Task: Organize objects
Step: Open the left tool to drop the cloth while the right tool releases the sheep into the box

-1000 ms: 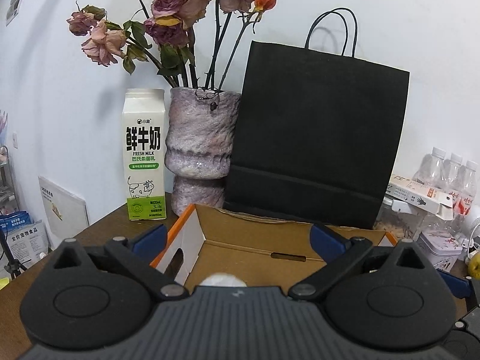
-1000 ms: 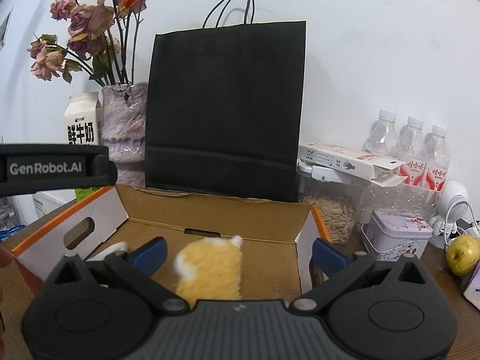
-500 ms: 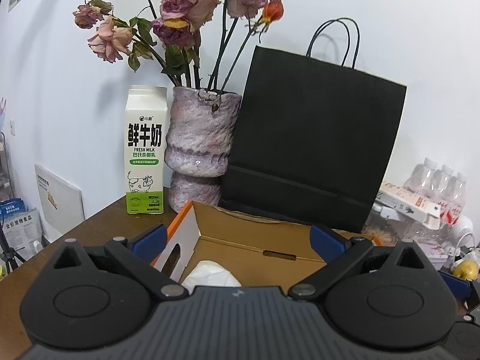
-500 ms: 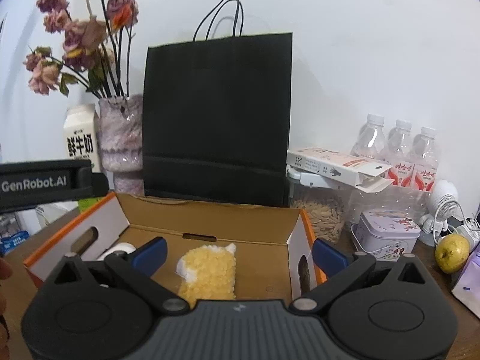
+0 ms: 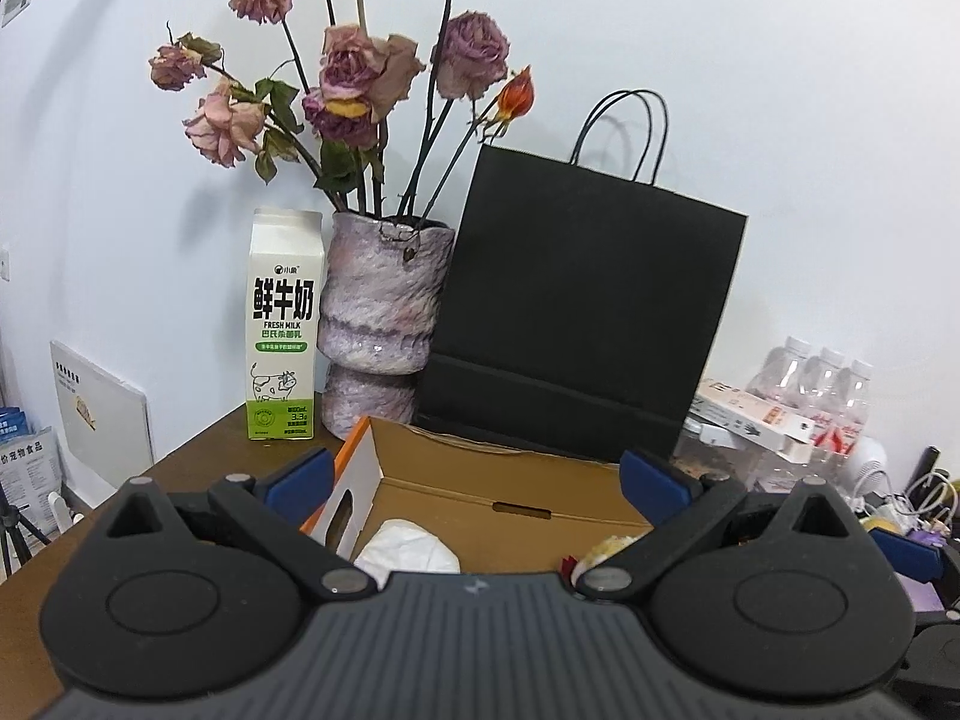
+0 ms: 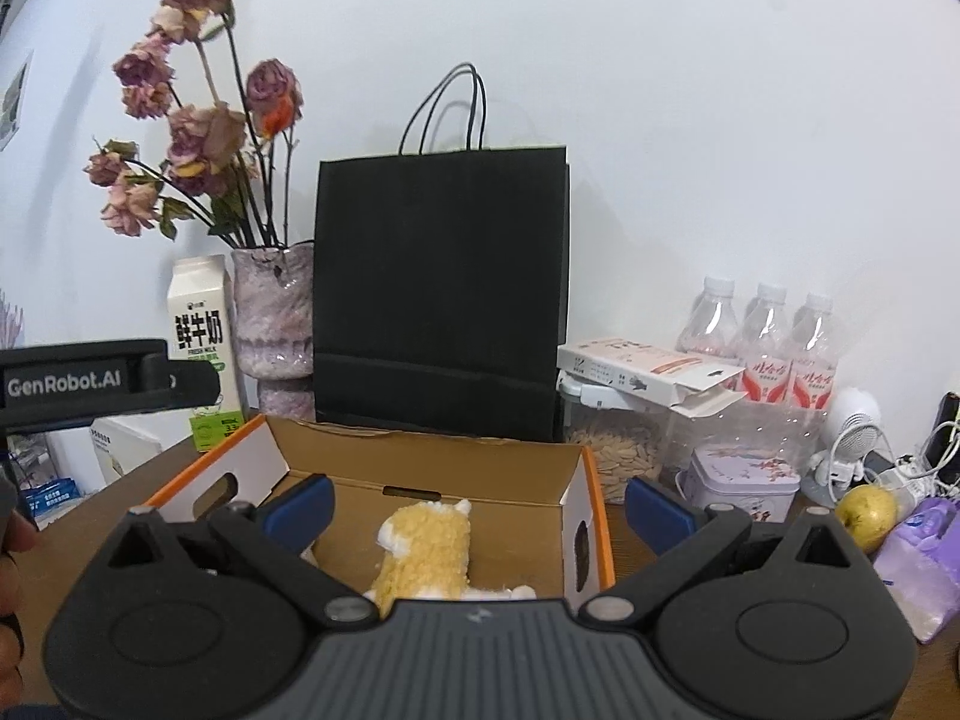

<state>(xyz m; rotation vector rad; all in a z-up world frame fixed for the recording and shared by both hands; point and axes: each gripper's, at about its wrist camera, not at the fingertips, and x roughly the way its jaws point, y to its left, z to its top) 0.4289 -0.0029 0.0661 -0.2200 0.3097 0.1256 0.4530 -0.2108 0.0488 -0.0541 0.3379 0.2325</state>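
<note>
hovering over the near side of an open cardboard box, the left gripper has its blue-tipped fingers spread wide with nothing between them. the right gripper is just as wide open and empty above the same box. most of both tools is hidden behind their own black housings, which also cut off the box's front wall.

inside, a crumpled white wad, paper or cloth, hard to say which, lies at the left end, its lower edge covered by the housing. a fuzzy yellow plush toy lies towards the right end, only its upper part showing; from the left camera it's a mere scrap.

behind the box stand a black paper bag, a mottled vase of dried roses and a milk carton. to the right, a clear jar of seeds, three water bottles, a tin and a pear crowd the brown table.
</note>
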